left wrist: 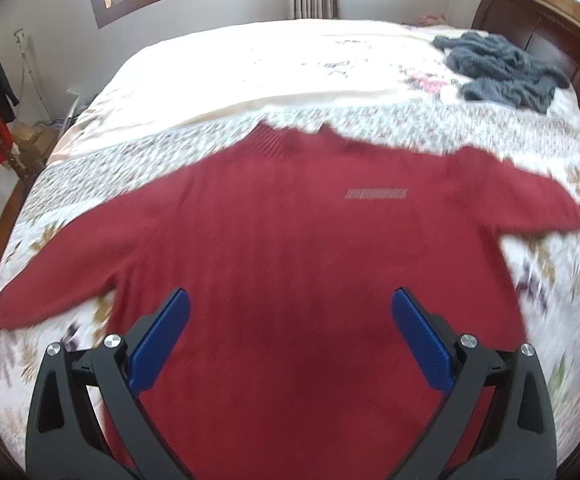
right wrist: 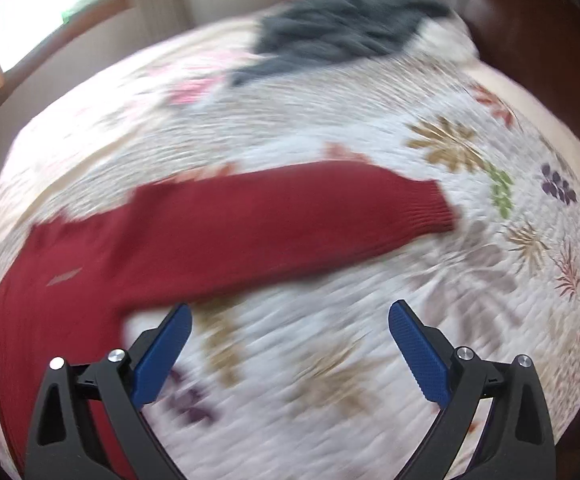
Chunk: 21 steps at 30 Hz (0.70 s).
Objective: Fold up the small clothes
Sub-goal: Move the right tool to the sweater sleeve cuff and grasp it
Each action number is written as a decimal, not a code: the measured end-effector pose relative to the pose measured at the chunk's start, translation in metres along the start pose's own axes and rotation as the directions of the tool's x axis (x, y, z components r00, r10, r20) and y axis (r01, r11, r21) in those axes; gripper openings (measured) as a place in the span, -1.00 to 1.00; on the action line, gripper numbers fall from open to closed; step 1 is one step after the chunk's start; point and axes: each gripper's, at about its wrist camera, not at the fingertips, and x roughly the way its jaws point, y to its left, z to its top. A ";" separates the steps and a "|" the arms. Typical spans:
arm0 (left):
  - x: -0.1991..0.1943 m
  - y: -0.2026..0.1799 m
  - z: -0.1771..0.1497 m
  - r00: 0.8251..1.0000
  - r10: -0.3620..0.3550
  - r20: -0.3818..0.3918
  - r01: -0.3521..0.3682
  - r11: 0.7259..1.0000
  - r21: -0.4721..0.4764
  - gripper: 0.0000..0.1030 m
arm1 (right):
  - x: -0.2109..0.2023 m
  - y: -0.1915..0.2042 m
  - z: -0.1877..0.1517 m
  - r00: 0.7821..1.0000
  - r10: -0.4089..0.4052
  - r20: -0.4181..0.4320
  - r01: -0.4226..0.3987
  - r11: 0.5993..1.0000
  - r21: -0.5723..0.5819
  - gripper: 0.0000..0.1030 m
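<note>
Left wrist: claw spread above flat red sweater.

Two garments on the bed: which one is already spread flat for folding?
The red sweater, lying flat with both sleeves out, beneath the open left gripper. The grey-blue knit is a crumpled heap near the headboard.

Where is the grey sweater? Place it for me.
The grey sweater lies crumpled at the bed's far right, near the dark headboard, well beyond the red sweater.
</note>
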 end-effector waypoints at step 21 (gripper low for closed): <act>0.061 -0.041 0.052 1.000 0.013 -0.002 -0.013 0.999 -0.039 0.94 | 0.119 -0.122 0.054 0.962 0.255 -0.102 -0.211 0.923 0.321 -0.71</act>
